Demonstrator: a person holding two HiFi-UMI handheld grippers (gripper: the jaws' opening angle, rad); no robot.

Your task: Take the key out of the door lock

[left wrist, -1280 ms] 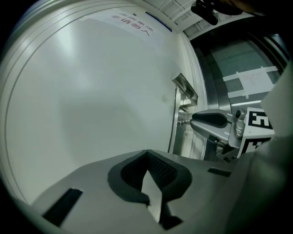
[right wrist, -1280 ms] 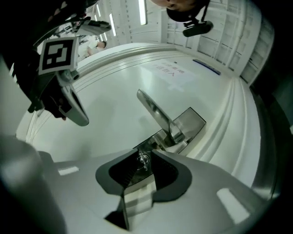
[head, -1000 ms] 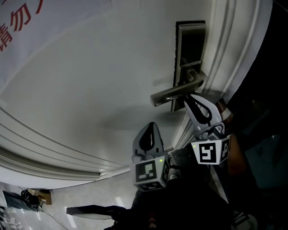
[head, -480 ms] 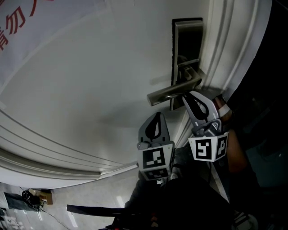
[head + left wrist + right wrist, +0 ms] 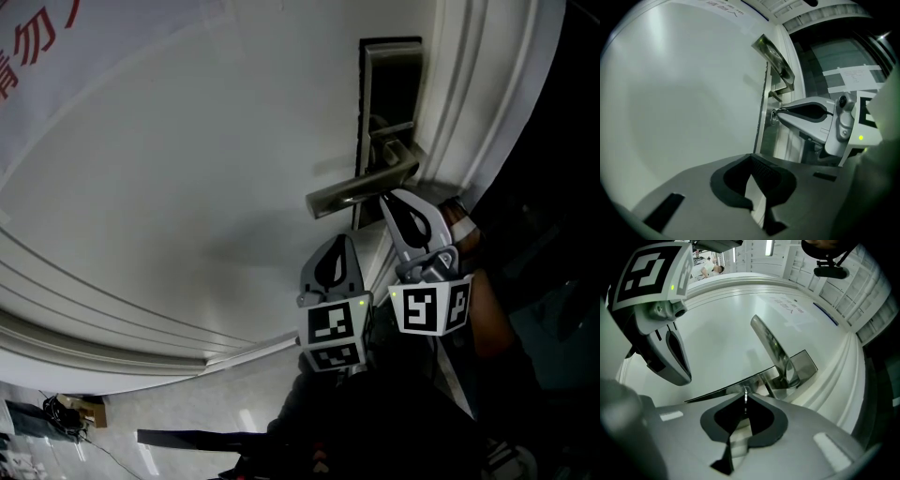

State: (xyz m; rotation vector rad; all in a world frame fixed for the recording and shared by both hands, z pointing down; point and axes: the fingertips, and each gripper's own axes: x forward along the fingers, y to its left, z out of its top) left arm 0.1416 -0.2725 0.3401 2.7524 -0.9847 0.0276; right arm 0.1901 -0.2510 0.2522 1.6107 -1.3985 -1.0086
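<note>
A dark lock plate with a metal lever handle sits on the white door. Just under the handle, my right gripper has its tip at the plate. In the right gripper view its jaws are shut on the key, which shows as a thin metal edge between the pads. In the left gripper view the key is a small ring at that tip. My left gripper hangs close beside and below the right one, shut on nothing, apart from the lock.
The moulded door frame runs along the right of the lock. A sheet with red lettering hangs on the door at upper left. Cables and a small box lie on the floor at lower left.
My left gripper has moved right and slightly up, closer to the right gripper. The right gripper has stayed at the lock under the handle.
</note>
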